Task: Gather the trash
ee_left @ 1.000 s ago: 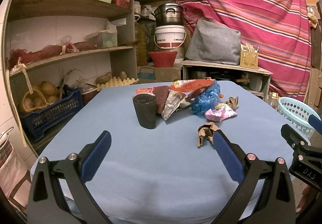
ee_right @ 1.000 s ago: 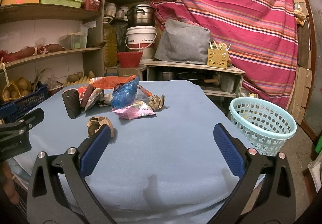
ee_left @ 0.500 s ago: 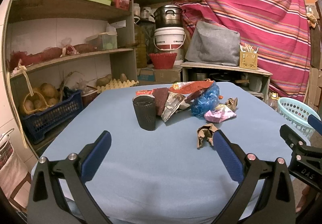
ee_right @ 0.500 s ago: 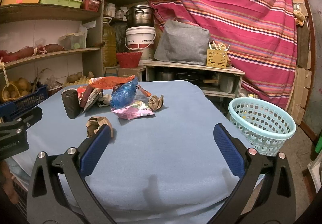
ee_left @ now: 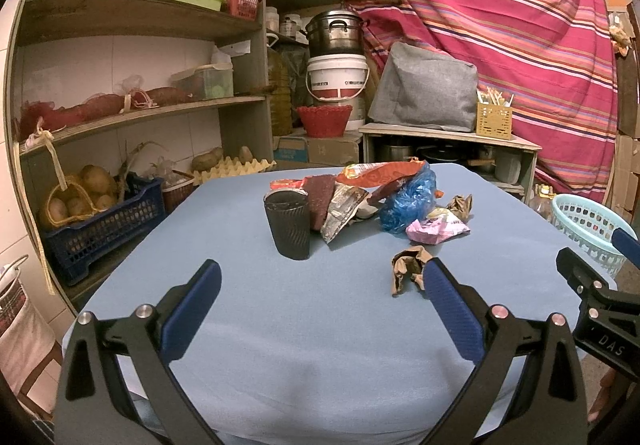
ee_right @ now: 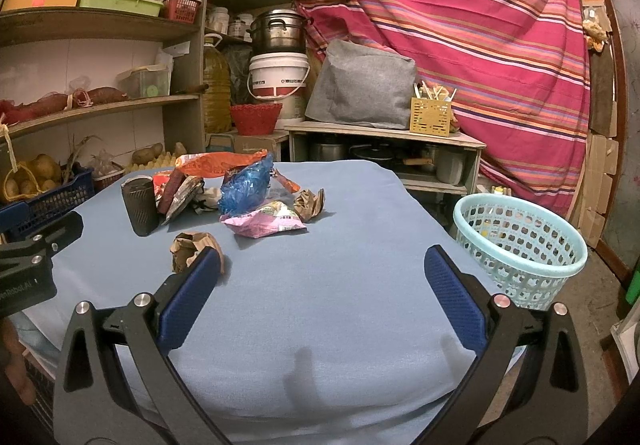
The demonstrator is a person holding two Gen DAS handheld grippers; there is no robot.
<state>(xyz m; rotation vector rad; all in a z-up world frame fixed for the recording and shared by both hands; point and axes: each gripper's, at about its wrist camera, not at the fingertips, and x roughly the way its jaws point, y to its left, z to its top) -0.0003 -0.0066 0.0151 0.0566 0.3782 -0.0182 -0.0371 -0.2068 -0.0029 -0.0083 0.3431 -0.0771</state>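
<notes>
Both grippers, left gripper (ee_left: 320,295) and right gripper (ee_right: 322,283), wide open, empty. Trash pile (ee_right: 240,193) mid-bench, crumpled brown paper (ee_right: 192,249) nearest, basket (ee_right: 520,245) off the right edge. Paper's light, crushable, so pinch across the bulk. Wrappers look slippery.

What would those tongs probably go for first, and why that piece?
Probably the left tongs should ease forward toward the crumpled brown paper. Both tongs are open and empty; the right tongs hover over bare cloth. That paper lies alone, nearest the tongs and apart from the wrapper pile, so it looks easiest to pinch before carrying it to the light-blue basket beside the table.
</notes>
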